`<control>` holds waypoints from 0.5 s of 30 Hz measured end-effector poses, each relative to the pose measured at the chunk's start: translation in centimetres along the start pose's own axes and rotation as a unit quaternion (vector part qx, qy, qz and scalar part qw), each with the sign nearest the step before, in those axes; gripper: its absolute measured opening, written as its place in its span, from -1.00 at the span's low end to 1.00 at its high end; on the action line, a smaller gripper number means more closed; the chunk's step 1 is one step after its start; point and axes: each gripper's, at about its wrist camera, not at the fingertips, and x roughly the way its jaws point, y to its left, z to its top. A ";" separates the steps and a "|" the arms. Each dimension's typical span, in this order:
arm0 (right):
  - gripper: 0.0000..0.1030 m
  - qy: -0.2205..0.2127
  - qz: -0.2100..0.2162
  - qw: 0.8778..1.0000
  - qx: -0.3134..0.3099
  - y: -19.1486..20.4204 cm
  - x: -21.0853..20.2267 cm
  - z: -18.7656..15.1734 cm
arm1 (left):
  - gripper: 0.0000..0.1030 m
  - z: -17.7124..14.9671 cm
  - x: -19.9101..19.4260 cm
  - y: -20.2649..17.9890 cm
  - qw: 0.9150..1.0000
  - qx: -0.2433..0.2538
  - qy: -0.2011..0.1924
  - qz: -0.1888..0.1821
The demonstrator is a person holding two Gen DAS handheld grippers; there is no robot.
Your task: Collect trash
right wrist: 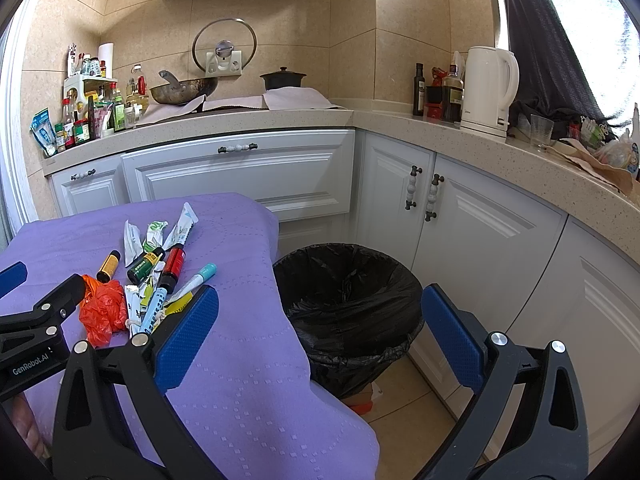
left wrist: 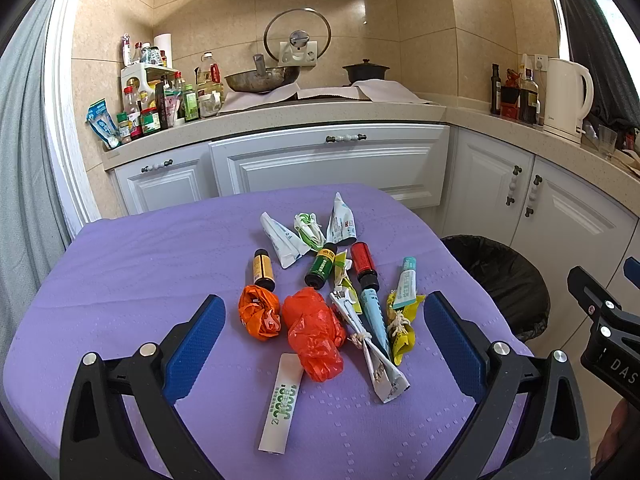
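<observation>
Left gripper (left wrist: 324, 336) – blue pads wide apart, empty, hovering over trash pile on purple-clothed table (left wrist: 140, 264): crumpled red plastic bag (left wrist: 316, 332), orange wad (left wrist: 259, 312), small bottles, tubes, white sachet (left wrist: 280, 404). Right gripper (right wrist: 320, 332) – pads spread, empty, above table edge & round bin w/ black liner (right wrist: 348, 292), just beside table.

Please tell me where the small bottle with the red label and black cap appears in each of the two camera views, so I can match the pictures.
Left wrist view: the small bottle with the red label and black cap lies right of centre on the purple tablecloth.
Right wrist view: the same bottle lies at the left, among the trash.
Shared landmark: the small green-labelled bottle lies just to its left in both views.
</observation>
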 end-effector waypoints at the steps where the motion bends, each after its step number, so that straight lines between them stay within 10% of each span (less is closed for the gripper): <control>1: 0.92 0.000 0.000 1.000 0.000 0.0 0.0 0.0 | 0.88 0.0 0.0 0.0 1.000 0.000 0.000 0.000; 15: 0.92 0.007 0.005 1.000 -0.001 -0.2 0.7 -0.1 | 0.88 -0.9 0.5 0.8 1.000 -0.005 0.014 0.007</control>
